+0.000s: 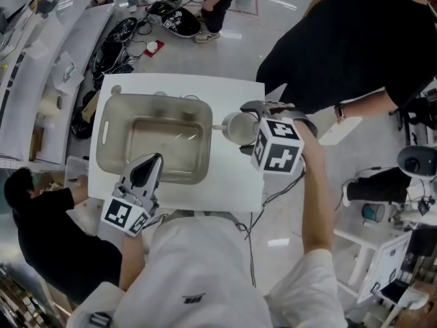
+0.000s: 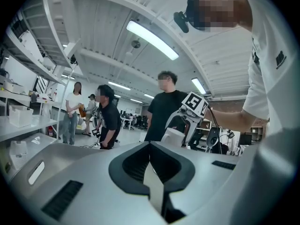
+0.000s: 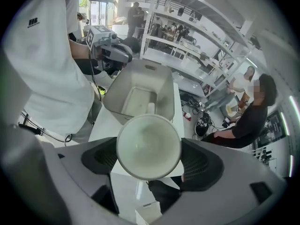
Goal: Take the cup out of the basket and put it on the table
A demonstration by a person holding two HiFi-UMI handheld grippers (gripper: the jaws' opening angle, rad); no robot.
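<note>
The white cup [image 1: 237, 127] lies on its side in the air, just right of the beige basket [image 1: 153, 101] and above the white table [image 1: 232, 183]. My right gripper [image 1: 247, 130] is shut on the cup. In the right gripper view the cup [image 3: 148, 146] has its open mouth toward the camera, and the basket [image 3: 140, 86] is beyond it with nothing inside. My left gripper [image 1: 150, 162] is shut at the basket's near rim, holding nothing. In the left gripper view its jaws [image 2: 151, 149] meet, and the cup [image 2: 172, 136] shows behind them.
A person in black [image 1: 355, 39] stands at the table's far right corner. Another person [image 1: 41, 217] crouches at the left. Shelving [image 1: 48, 53] runs along the left, with cables and bags [image 1: 130, 39] on the floor. A small stand with gear [image 1: 382, 210] is at the right.
</note>
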